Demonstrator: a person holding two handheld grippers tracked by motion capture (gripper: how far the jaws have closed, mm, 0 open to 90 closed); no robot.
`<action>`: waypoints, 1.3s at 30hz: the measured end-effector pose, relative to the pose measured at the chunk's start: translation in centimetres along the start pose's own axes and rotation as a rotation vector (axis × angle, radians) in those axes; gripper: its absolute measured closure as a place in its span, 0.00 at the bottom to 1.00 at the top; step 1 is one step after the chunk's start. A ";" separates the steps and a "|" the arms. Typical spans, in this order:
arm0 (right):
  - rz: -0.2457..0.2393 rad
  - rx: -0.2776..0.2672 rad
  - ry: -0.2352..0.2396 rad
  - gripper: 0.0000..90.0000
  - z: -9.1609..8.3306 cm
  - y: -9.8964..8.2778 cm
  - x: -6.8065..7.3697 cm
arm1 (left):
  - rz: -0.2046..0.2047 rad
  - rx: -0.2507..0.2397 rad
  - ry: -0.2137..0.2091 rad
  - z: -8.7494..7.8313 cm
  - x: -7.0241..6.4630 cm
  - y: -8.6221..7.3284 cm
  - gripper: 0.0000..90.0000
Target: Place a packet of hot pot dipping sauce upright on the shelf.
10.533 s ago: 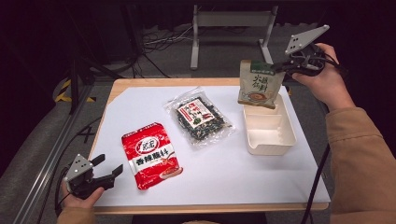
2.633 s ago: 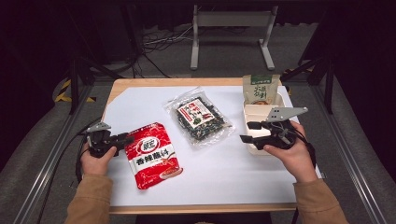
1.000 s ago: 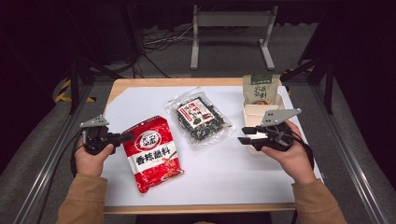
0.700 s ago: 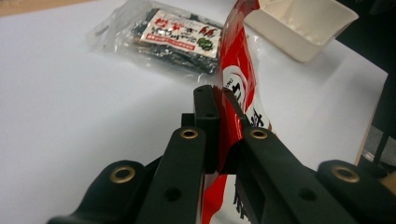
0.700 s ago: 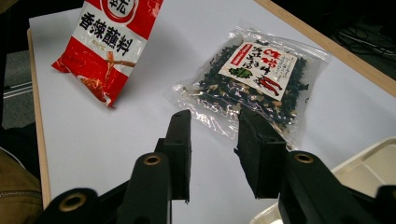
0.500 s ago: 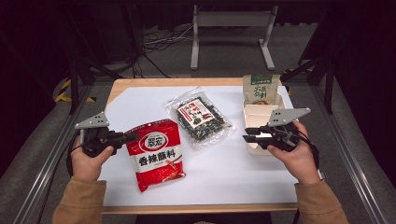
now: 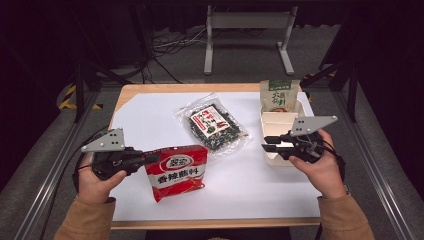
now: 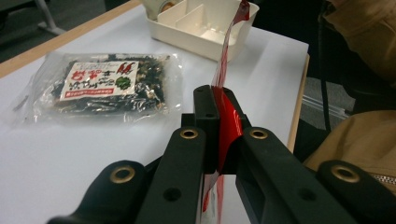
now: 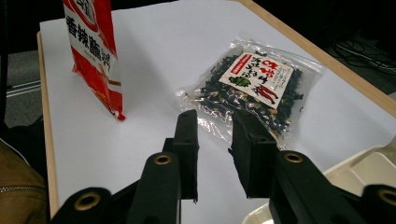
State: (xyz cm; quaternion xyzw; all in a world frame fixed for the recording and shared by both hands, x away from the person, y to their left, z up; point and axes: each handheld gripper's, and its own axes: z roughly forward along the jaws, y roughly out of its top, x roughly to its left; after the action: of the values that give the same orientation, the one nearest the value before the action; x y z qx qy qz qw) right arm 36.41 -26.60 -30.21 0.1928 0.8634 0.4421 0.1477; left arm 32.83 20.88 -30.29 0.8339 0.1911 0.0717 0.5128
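Green packet (image 7: 278,95) already stands in the far end of the tray (image 7: 280,153). My left gripper (image 7: 148,159) clamps the red packet (image 7: 178,171), lifted near-left; right gripper (image 7: 266,143) unclenched, jaws just narrowing on nothing. Red and seaweed packet (image 7: 212,126), centre, left.

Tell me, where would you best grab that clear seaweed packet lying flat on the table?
Probably by a flat sealed edge of the clear seaweed packet, coming in low from the right gripper side; its bulging middle looks too thick to pinch, and the edge lies thin.

Table (image 7: 150,115) bright; surroundings dark; near tool parts blurred.
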 end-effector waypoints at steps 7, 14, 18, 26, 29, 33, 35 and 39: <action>-0.018 0.006 0.012 0.78 0.5 0.3 0.5 | 0.010 -0.008 -0.020 0.4 -0.3 0.5 1.00; -0.040 -0.019 0.049 0.72 1.4 0.9 1.1 | 0.018 -0.040 -0.051 0.6 -0.2 0.9 1.00; -0.068 -0.007 0.098 0.67 3.1 1.4 1.9 | 0.024 -0.059 -0.064 0.8 -0.4 1.4 1.00; -0.083 -0.014 0.173 0.62 5.4 2.0 3.0 | 0.032 -0.074 -0.087 1.6 -0.8 2.0 1.00; -0.081 -0.019 0.203 0.61 6.3 2.1 3.5 | 0.035 -0.078 -0.094 2.0 -0.9 2.2 1.00; -0.086 -0.025 0.237 0.61 7.4 2.2 3.9 | 0.040 -0.082 -0.107 2.6 -1.1 2.5 1.00; -0.089 -0.023 0.242 0.61 7.9 2.2 4.0 | 0.044 -0.082 -0.114 2.8 -1.1 2.7 1.00; -0.096 -0.017 0.253 0.63 8.9 2.3 4.3 | 0.046 -0.089 -0.124 3.3 -1.3 2.9 1.00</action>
State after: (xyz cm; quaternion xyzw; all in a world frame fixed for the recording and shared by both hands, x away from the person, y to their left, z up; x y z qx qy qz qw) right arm 36.88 -17.15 -33.73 0.0928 0.8796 0.4627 0.0604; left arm 33.43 16.48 -29.18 0.8173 0.1366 0.0402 0.5583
